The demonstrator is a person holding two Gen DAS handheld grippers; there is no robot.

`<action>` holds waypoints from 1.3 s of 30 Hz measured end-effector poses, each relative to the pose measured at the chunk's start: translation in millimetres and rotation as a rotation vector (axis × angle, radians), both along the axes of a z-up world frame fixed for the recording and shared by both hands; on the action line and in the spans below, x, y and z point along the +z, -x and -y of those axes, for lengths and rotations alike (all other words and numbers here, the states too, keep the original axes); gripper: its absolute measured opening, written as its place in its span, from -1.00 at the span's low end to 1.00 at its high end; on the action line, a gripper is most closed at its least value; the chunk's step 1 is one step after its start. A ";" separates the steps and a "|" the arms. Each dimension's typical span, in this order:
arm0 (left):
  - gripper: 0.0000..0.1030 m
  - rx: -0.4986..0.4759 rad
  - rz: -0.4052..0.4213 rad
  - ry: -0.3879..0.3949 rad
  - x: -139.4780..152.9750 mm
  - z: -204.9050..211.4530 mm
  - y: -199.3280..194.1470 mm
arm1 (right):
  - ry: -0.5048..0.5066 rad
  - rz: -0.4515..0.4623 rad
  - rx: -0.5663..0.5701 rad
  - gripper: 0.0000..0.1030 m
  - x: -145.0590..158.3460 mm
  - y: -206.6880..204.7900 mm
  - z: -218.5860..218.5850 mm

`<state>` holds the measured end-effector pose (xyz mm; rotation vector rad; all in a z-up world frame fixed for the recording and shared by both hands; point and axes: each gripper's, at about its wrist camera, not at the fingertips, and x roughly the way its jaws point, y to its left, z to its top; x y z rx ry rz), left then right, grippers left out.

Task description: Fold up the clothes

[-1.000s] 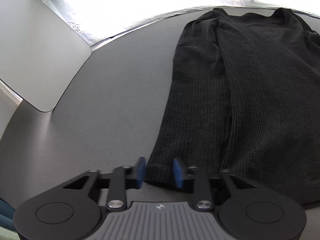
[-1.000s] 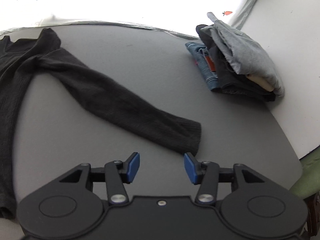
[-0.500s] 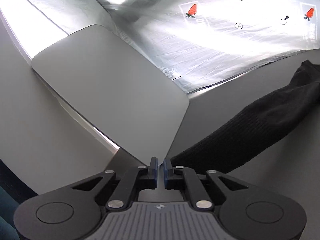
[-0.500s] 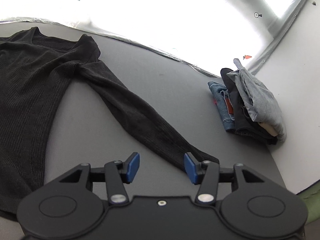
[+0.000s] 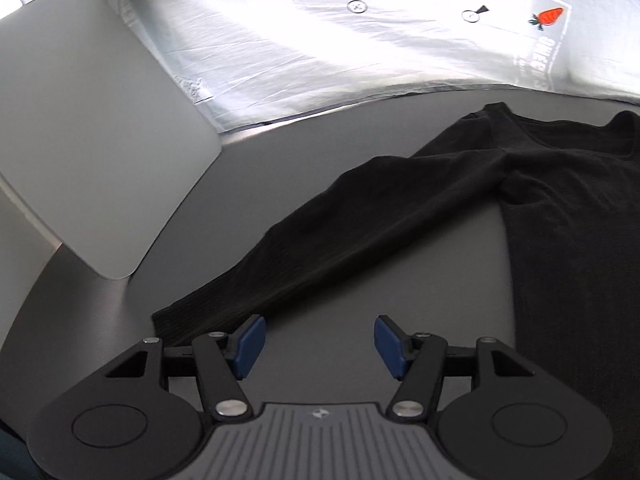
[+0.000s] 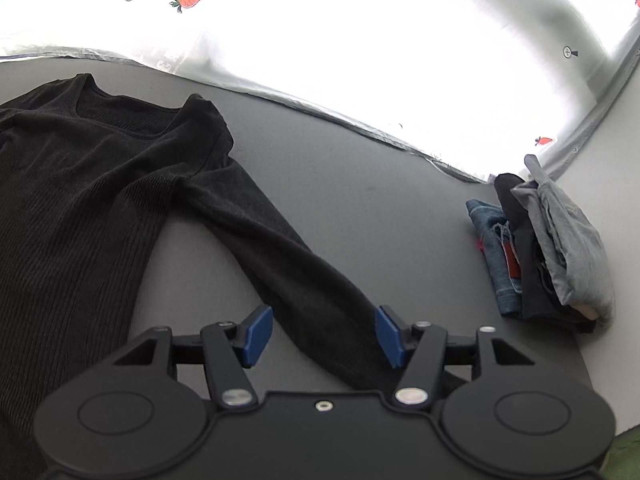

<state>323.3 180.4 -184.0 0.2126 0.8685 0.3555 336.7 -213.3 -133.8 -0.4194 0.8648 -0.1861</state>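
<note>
Left hand-held gripper (image 5: 318, 344) spread wide, empty, by one cuff; right hand-held gripper (image 6: 324, 334) likewise gaping over the other sleeve. The black ribbed sweater (image 6: 80, 200) lies flat on the tabletop (image 6: 360, 200) — soft, light, floppy — best pinched at cuffs or hem.

Two handheld claws, matte black linkage arms, blue pads on the fingertips (image 5: 249, 345). Left claw (image 5: 319, 345): ribbed grey housing, small emblem at centre, silver pivot screws. Right claw (image 6: 323, 335): plain black housing (one small central screw), round recessed discs either side.
</note>
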 end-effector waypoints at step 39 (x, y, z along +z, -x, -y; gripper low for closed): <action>-0.06 -0.259 0.031 0.121 5.6 128.1 -172.3 | -0.290 0.060 0.023 0.05 -13.2 -150.4 2.7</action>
